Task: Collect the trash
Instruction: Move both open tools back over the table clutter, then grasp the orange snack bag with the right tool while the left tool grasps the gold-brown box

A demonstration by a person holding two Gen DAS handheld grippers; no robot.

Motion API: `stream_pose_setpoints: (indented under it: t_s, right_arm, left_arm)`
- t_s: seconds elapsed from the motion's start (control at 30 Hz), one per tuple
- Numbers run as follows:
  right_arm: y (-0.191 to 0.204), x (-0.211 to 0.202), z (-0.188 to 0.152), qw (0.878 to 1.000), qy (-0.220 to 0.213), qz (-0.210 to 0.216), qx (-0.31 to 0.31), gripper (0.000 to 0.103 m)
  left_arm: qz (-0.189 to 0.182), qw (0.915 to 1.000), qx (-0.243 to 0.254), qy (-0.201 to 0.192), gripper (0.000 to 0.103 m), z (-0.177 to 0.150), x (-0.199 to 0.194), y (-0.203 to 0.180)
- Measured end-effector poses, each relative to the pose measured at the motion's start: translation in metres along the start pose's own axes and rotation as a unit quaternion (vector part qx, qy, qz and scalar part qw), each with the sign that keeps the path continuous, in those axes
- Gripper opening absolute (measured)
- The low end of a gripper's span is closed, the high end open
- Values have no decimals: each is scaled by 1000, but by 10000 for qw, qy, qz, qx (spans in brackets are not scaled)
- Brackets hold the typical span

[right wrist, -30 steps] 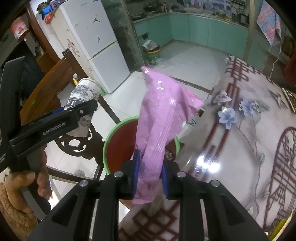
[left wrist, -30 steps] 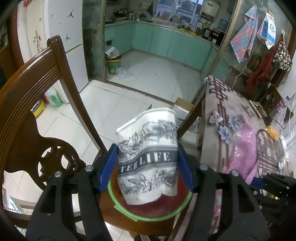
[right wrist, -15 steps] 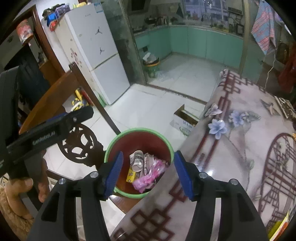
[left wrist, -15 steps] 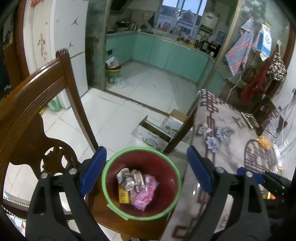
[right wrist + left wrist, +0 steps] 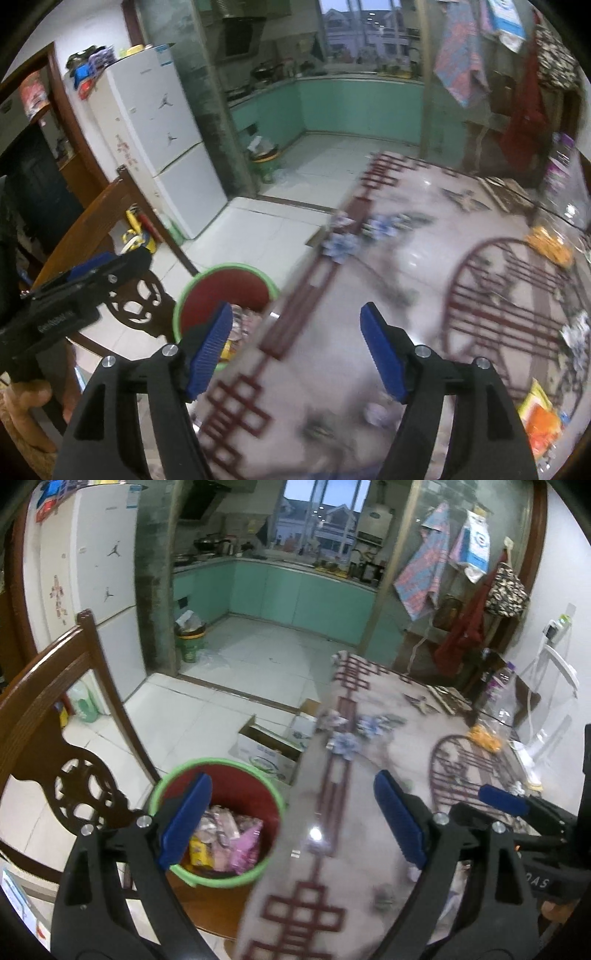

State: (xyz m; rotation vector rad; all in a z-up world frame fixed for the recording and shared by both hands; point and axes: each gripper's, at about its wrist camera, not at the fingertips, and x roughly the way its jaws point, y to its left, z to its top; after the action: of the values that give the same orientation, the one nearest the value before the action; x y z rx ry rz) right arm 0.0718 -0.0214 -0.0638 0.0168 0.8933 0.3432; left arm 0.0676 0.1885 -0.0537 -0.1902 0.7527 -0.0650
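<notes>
A red bin with a green rim [image 5: 218,764] stands on a wooden chair seat beside the table; it holds a crushed paper cup, a pink bag [image 5: 245,843] and a yellow wrapper [image 5: 201,853]. The bin also shows in the right wrist view [image 5: 229,271]. My left gripper [image 5: 291,821] is open and empty, above the bin's right side and the table edge. My right gripper [image 5: 295,349] is open and empty over the table. An orange and yellow wrapper [image 5: 541,417] lies at the table's right edge. Small scraps [image 5: 373,410] lie blurred on the table near me.
The table [image 5: 369,760] has a glossy floral cover. A carved wooden chair back [image 5: 44,701] rises at the left. An open cardboard box [image 5: 273,746] sits on the tiled floor. A white fridge [image 5: 155,147] and a green floor bin [image 5: 190,642] stand farther back.
Both grippers opened, dropping the paper cup and the pink bag into the bin. Both have since swung right, over the table.
</notes>
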Motion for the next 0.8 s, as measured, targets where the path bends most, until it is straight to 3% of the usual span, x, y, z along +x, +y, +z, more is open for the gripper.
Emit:
stream_pose_setpoints:
  t_s: [0.17, 0.27, 0.4, 0.5, 0.57, 0.67, 0.8]
  right_arm:
    - [-74, -31, -32, 9989, 178, -400, 193, 72]
    - [-119, -47, -55, 9973, 406, -592, 170, 78]
    - [-184, -64, -88, 9915, 894, -948, -35, 83]
    - [-230, -65, -113, 9820, 1504, -1108, -284, 84]
    - [-245, -61, -123, 9760, 1802, -1140, -447, 84]
    - [-256, -49, -137, 9723, 2096, -861, -572, 84]
    - [-262, -36, -144, 9713, 2185, -709, -609, 85]
  left_arm:
    - [-302, 9993, 197, 19, 87, -15, -1, -59]
    - [-488, 9980, 402, 70, 88, -25, -1, -97]
    - [-768, 9945, 680, 197, 92, -44, 3, -144]
    - [-868, 9919, 867, 338, 92, -59, 8, -171]
    - [-926, 9905, 920, 434, 92, -67, 13, -185]
    - [-1044, 9867, 1078, 617, 92, -77, 23, -205]
    - [-1123, 9798, 1373, 922, 92, -92, 37, -228]
